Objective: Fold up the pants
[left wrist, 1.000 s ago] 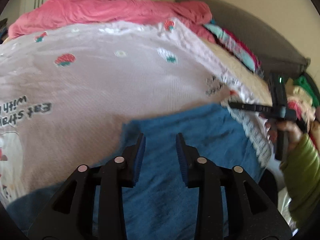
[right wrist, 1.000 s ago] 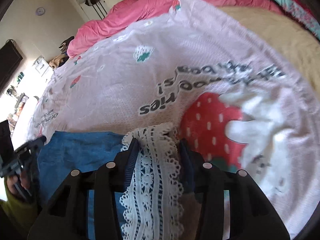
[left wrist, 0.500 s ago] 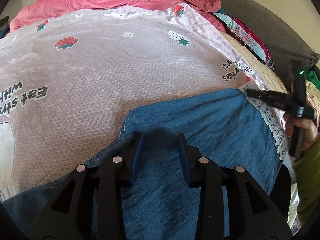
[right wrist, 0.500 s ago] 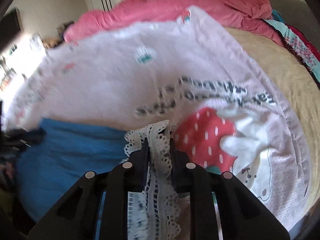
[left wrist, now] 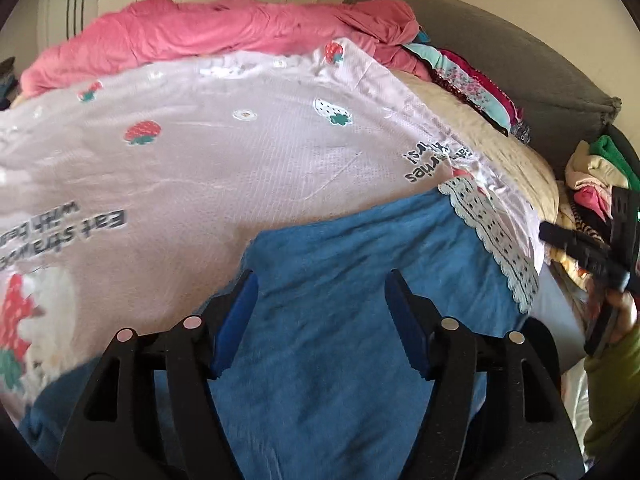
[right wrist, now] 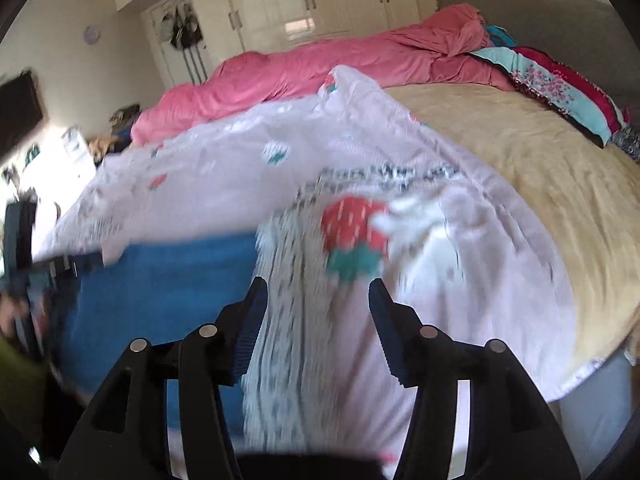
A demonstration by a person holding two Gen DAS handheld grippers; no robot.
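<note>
The blue pants [left wrist: 344,292] lie spread on the pink strawberry blanket [left wrist: 224,160], with a white lace hem [left wrist: 492,236] at their right edge. My left gripper [left wrist: 320,300] is open and empty just above the blue cloth. My right gripper [right wrist: 318,300] is open and empty above the lace hem [right wrist: 288,292], with the blue pants [right wrist: 160,296] to its left. The right gripper also shows in the left wrist view [left wrist: 580,252], clear of the hem. The right wrist view is blurred.
A crumpled pink duvet [left wrist: 224,36] lies along the far side of the bed. A beige sheet [right wrist: 532,168] covers the right part. Folded patterned cloths [left wrist: 472,84] and a pile of clothes [left wrist: 596,176] lie at the right by the grey headboard [left wrist: 500,52].
The right gripper opened and let go of the lace hem, then drew back. The left gripper opened wider and backed off a little. The pants now lie flat.
</note>
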